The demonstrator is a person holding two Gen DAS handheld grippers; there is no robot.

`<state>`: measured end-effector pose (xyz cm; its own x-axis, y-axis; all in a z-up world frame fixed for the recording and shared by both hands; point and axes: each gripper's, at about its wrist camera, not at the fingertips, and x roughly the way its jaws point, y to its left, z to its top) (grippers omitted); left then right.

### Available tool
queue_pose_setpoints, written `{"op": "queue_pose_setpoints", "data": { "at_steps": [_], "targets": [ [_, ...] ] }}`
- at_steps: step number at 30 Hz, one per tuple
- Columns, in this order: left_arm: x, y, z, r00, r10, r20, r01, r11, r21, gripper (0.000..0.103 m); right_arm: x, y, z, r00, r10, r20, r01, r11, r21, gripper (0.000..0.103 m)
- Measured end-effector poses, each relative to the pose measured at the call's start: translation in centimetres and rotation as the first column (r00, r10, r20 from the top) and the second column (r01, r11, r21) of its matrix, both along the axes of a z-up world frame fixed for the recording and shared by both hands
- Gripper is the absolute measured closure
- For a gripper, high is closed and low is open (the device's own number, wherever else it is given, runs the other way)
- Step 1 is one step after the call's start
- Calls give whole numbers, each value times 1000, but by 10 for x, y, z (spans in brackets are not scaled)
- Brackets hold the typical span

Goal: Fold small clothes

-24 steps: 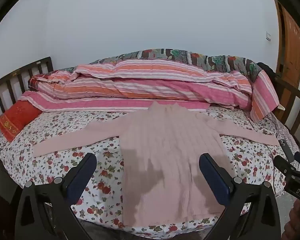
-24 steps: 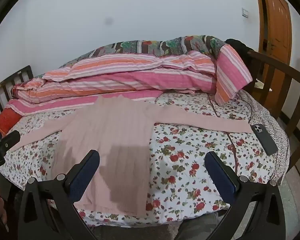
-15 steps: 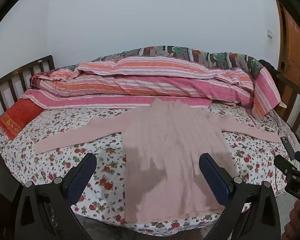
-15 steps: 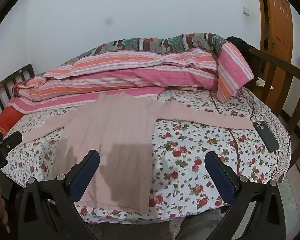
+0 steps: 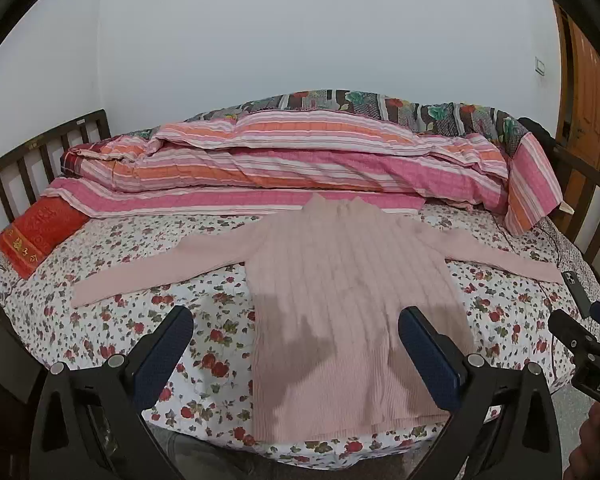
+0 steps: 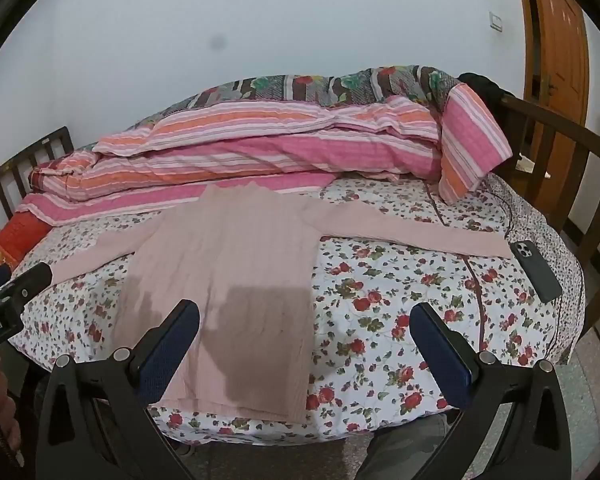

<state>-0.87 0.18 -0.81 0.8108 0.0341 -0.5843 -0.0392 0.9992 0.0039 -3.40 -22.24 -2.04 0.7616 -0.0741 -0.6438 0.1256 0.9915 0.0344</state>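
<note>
A pale pink ribbed sweater (image 5: 348,292) lies flat and face up on the floral bed sheet (image 5: 120,320), both sleeves spread out sideways, hem toward me. It also shows in the right wrist view (image 6: 228,280), left of centre. My left gripper (image 5: 296,340) is open and empty, held above the sweater's lower half. My right gripper (image 6: 306,336) is open and empty, above the sweater's right hem edge and the sheet beside it. Neither gripper touches the cloth.
A rolled striped pink and orange quilt (image 5: 300,164) lies along the far side of the bed. A red pillow (image 5: 40,232) lies at the far left. A dark phone (image 6: 536,270) lies near the bed's right edge. Wooden bed rails (image 6: 560,160) stand at both ends.
Both grippers have pulled back and risen a little, so the whole sweater and the bed's near edge sit further into view. The sweater has not moved.
</note>
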Motion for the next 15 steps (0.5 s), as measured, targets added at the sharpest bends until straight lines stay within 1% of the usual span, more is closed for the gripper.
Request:
{"op": "queue_pose_setpoints", "data": {
  "at_steps": [15],
  "targets": [
    [0, 1, 0, 1000, -2, -2, 2, 1000, -2, 0, -3, 3, 3, 1000, 3, 9, -3, 1000, 1, 0]
  ]
}}
